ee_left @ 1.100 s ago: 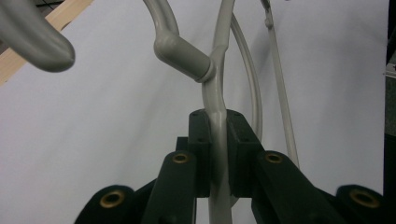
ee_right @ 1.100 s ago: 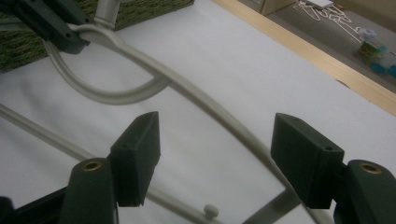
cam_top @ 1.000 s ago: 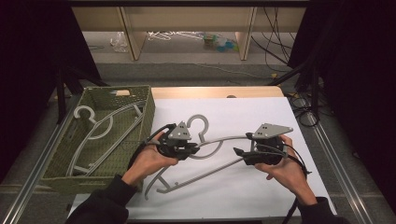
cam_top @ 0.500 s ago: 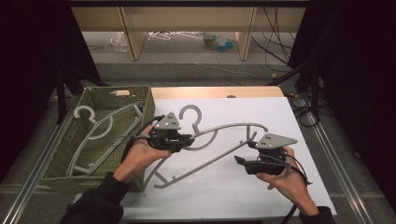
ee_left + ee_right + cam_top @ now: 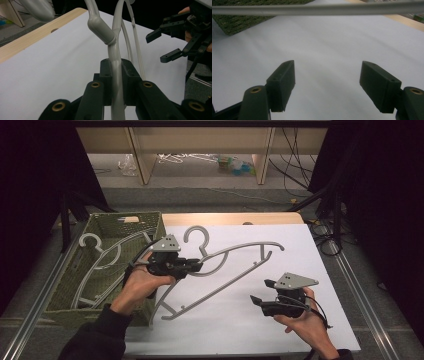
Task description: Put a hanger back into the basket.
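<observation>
A: How far is the work with the hanger (image 5: 225, 265) going?

B: I am judging that it is about in the middle. The left gripper (image 5: 192, 266) is holding the hanger near its neck, just below the hook. In the left gripper view the jaws are pressing on the grey bar (image 5: 117, 75) from both sides, so they are clenched on it.

A: And where is the hanger lying now?

B: It is stretching over the white table (image 5: 310, 250), with the hook pointing to the far side and the long arm going toward the right. Its lower end is reaching close to the corner of the basket (image 5: 125, 220). I cannot tell if it is fully lifted or if one end is resting on the table.

A: What is the right gripper (image 5: 261, 294) doing?

B: It is hanging apart from the hanger, nearer to the person, and its jaws are standing wide apart with nothing between them. In the right gripper view the hanger bar (image 5: 317, 10) is crossing at the top, well beyond the jaws.

A: So what is left?

B: The basket is already holding other hangers (image 5: 105, 260), so I am thinking this one is going there too. The grasp is done, but the carrying over the rim and the laying inside are not yet done. The left hand alone is bearing it, so the long arm is maybe swinging or catching on the rim.
</observation>
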The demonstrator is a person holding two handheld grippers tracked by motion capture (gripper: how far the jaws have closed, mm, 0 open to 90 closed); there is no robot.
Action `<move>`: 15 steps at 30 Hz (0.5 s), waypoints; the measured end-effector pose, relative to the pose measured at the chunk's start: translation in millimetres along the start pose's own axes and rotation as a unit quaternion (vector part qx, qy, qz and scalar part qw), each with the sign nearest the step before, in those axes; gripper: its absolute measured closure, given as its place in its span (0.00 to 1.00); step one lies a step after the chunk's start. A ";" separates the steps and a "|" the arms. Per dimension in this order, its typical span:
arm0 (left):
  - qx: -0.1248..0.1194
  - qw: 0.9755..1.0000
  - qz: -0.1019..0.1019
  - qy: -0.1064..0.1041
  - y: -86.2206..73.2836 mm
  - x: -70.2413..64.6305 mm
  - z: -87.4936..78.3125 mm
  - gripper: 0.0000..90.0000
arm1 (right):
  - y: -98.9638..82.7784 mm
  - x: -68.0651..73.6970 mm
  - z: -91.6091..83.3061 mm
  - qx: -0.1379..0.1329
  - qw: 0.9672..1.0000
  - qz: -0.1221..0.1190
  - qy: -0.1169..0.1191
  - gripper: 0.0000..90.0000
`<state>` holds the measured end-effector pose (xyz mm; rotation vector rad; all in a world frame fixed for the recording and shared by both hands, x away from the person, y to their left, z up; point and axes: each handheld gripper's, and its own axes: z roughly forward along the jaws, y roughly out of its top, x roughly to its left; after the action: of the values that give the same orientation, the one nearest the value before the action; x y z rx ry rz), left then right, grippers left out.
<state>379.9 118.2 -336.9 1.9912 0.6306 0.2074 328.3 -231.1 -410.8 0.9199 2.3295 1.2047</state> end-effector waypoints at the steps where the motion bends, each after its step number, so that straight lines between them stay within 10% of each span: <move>1: -0.001 1.000 -0.003 -0.004 1.3 -0.1 -2.5 0.89 | -0.6 0.4 0.0 -0.002 1.000 0.000 0.001 0.33; 15: -0.028 0.999 -0.009 0.025 22.0 13.2 -54.4 0.89 | -6.8 2.6 -1.3 0.001 1.000 -0.001 0.005 0.33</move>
<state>376.9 159.0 -292.9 1.9312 0.6678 0.2626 323.0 -232.9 -415.7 0.9149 2.3394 1.2076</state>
